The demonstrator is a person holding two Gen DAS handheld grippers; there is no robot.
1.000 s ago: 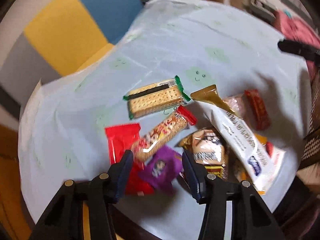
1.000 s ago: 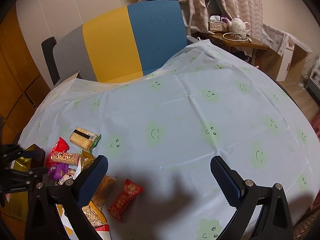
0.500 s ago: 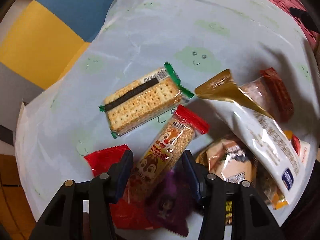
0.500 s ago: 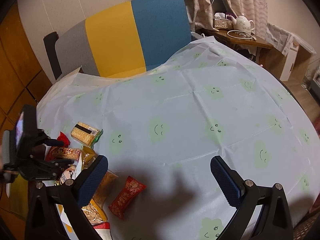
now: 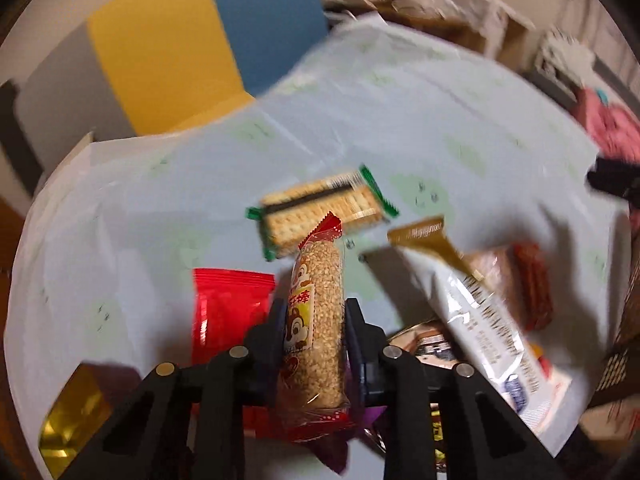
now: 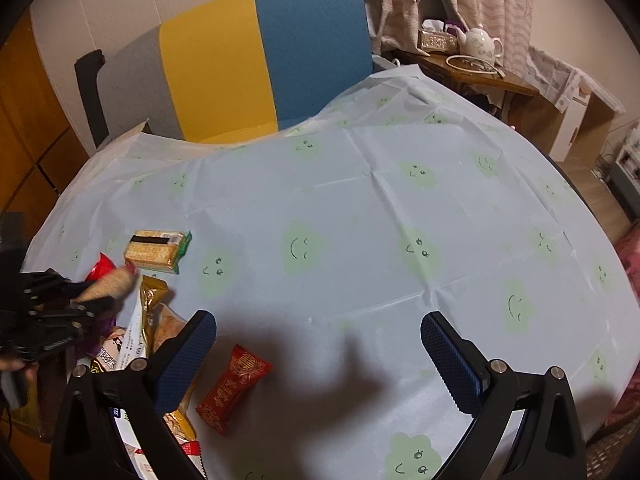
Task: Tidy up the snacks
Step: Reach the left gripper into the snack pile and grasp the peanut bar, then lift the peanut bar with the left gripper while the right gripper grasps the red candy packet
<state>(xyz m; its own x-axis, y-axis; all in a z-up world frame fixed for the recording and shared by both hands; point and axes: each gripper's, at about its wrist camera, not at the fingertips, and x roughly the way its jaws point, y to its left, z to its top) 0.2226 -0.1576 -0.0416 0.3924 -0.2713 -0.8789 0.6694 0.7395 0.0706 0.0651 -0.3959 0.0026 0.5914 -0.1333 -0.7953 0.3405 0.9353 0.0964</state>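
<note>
Two handheld grippers work over a round table (image 6: 360, 200) covered with a pale blue cloth printed with green smiling clouds.

The left gripper (image 5: 314, 320) has just closed its two black fingers on one long sesame snack bar (image 5: 318, 320), a clear wrapper with red crimped ends and a cartoon chipmunk. The bar is pinched at its middle and stands up between the fingers, its far red end overlapping the cracker pack in the left wrist view. In the right wrist view the same gripper (image 6: 86, 300) appears at the left edge with the bar (image 6: 112, 284) raised above the pile.

The right gripper (image 6: 318, 344) hangs over bare cloth with its two blue-padded fingers spread wide and nothing between them.

The remaining snacks lie clustered at the table's near left edge. Counted there: one cracker pack (image 5: 320, 210) with green ends, lying flat; one flat red packet (image 5: 224, 304) beside the left finger; one purple packet (image 5: 374, 414), mostly hidden under the gripper; one large white bag (image 5: 480, 320) with a gold top; one dark red wafer pack (image 5: 532, 288) beyond it. One red and gold candy packet (image 6: 234, 386) lies apart, near the right gripper's left finger. Other wrappers under the white bag are too hidden to count.

One chair (image 6: 248, 68) with grey, yellow and blue panels stands behind the table. One white teapot (image 6: 480, 42) sits on a side table.
</note>
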